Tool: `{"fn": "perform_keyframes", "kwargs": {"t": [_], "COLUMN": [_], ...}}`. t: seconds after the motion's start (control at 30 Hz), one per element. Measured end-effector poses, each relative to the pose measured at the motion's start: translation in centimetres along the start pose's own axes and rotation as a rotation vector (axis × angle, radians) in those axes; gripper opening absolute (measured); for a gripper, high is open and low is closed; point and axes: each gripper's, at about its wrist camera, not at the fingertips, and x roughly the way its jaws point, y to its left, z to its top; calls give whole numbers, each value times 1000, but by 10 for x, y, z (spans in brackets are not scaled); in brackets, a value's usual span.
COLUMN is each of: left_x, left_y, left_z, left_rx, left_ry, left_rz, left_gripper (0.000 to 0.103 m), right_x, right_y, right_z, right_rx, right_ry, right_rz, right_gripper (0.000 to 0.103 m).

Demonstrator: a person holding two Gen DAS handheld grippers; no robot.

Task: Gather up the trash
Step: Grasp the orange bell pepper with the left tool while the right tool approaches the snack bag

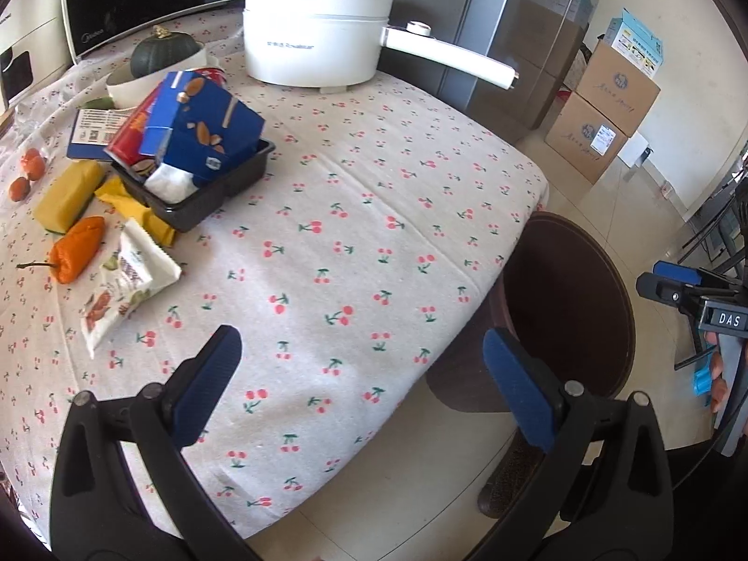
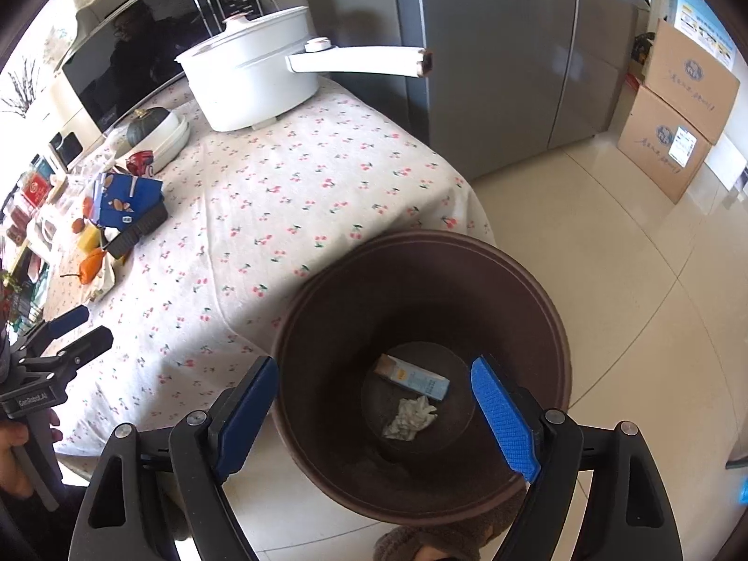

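A brown trash bin (image 2: 420, 280) stands on the floor beside the table corner; it also shows in the left wrist view (image 1: 570, 304). Inside lie a small carton (image 2: 413, 377) and a crumpled tissue (image 2: 411, 418). My right gripper (image 2: 374, 402) is open and empty above the bin's mouth. My left gripper (image 1: 362, 374) is open and empty above the table's near edge. Trash lies at the table's left: a white snack wrapper (image 1: 124, 283), yellow wrappers (image 1: 135, 210), and a black tray (image 1: 205, 187) holding a blue box (image 1: 205, 126) and a red packet (image 1: 131, 133).
A white electric pot (image 1: 318, 32) with a long handle stands at the back. A green squash in a white bowl (image 1: 159, 53), an orange pepper (image 1: 77, 250), a yellow block (image 1: 68, 194) and small oranges sit left. Cardboard boxes (image 1: 603, 107) and a fridge stand beyond.
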Motion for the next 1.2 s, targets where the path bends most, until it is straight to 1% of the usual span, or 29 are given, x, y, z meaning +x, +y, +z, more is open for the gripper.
{"fn": "perform_keyframes", "kwargs": {"t": [0.1, 0.27, 0.4, 0.53, 0.7, 0.77, 0.9, 0.97, 1.07, 1.2], "left_x": [-11, -26, -36, -46, -63, -70, -79, -78, -67, -40], "left_y": [19, 48, 73, 97, 126, 141, 170, 181, 195, 204], "left_z": [-1, -3, -6, -9, -7, -2, 9, 14, 24, 33], "left_rx": [-25, -68, -111, -143, -130, -146, -144, -138, -132, -117], "left_ry": [-17, -36, -47, -61, -68, -75, -83, -89, -74, -27], "left_rz": [31, 83, 125, 170, 223, 244, 287, 309, 311, 271], "left_gripper": [103, 103, 103, 103, 103, 103, 103, 103, 103, 103], "right_x": [1, 4, 6, 11, 18, 21, 29, 33, 38, 45], "right_y": [25, 70, 103, 134, 166, 176, 191, 196, 201, 205], "right_z": [9, 22, 32, 42, 52, 55, 59, 62, 67, 73], "right_rx": [-35, -115, -172, -203, -219, -231, -253, -255, -255, -249], "right_ry": [-8, -28, -52, -60, -61, -59, -52, -47, -43, -34], "right_rz": [18, 28, 31, 58, 105, 118, 122, 122, 125, 121], "right_gripper": [89, 103, 103, 103, 103, 103, 103, 103, 103, 103]}}
